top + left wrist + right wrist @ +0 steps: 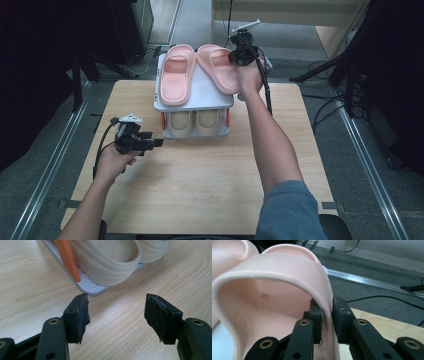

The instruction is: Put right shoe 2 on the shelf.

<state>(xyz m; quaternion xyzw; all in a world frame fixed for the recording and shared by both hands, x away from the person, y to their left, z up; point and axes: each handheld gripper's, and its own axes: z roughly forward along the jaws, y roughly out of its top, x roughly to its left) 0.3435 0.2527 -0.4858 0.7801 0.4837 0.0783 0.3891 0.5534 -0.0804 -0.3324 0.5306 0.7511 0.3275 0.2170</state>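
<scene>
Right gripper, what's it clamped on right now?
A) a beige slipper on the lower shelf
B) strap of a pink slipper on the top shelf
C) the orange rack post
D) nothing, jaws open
B: in the right gripper view the right gripper has both jaws pinched on the strap edge of the pink slipper, which sits on the rack top shelf in the high view.

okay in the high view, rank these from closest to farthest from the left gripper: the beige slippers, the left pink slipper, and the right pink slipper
1. Beige slippers, lower shelf, just right of the left gripper.
2. Left pink slipper, top shelf, farther back.
3. Right pink slipper, top shelf's far right, clamped by the right gripper.
</scene>
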